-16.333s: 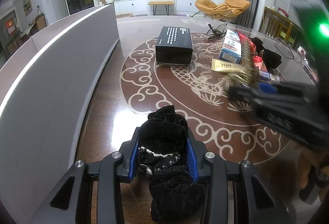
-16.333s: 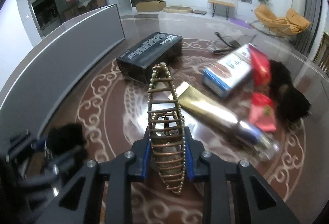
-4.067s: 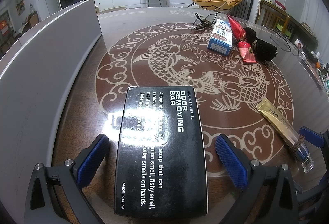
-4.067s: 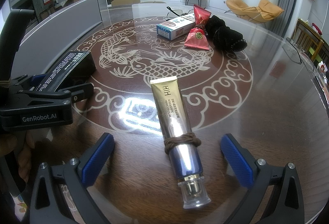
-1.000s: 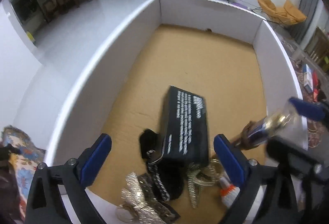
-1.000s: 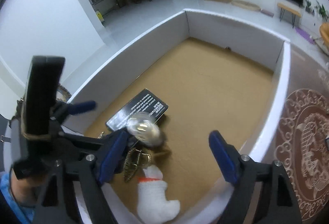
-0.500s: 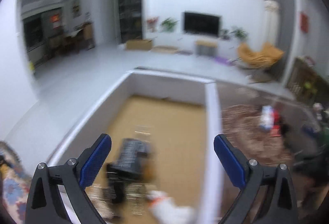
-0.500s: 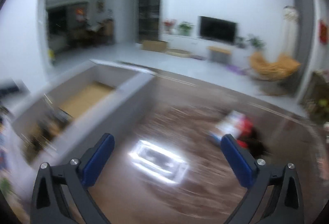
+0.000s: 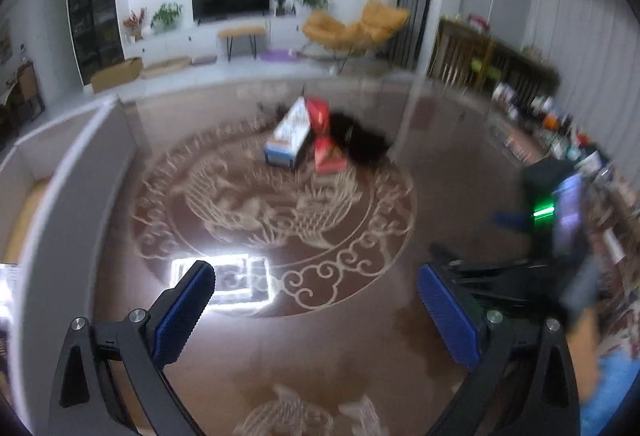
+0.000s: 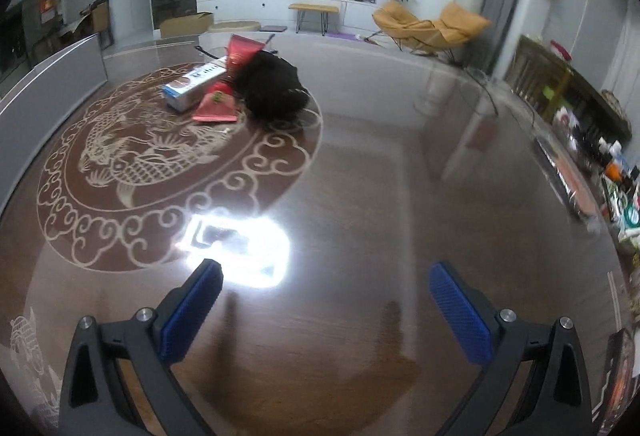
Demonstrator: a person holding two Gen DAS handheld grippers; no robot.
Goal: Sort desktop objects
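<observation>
My left gripper (image 9: 316, 312) hangs open over the glossy brown table (image 9: 400, 356) with nothing between its blue pads. My right gripper (image 10: 326, 310) is also open and empty, above the table's near part. At the far side of the round fish pattern lies a cluster: a blue-and-white box (image 9: 290, 134) (image 10: 192, 84), red packets (image 9: 326, 156) (image 10: 214, 106) and a black fabric bundle (image 9: 362, 142) (image 10: 272, 88). The cluster is well ahead of both grippers. The left wrist view is blurred by motion.
The white wall of the big bin (image 9: 72, 196) (image 10: 52, 84) runs along the table's left side. The other hand tool's body (image 9: 560, 220), with a green light, shows blurred at the right. Small bottles and clutter (image 10: 616, 172) line the table's far right edge.
Both views have swung from over the bin to over the table. The black box and the tube seen at the bin are out of sight, and both pairs of jaws are empty.
</observation>
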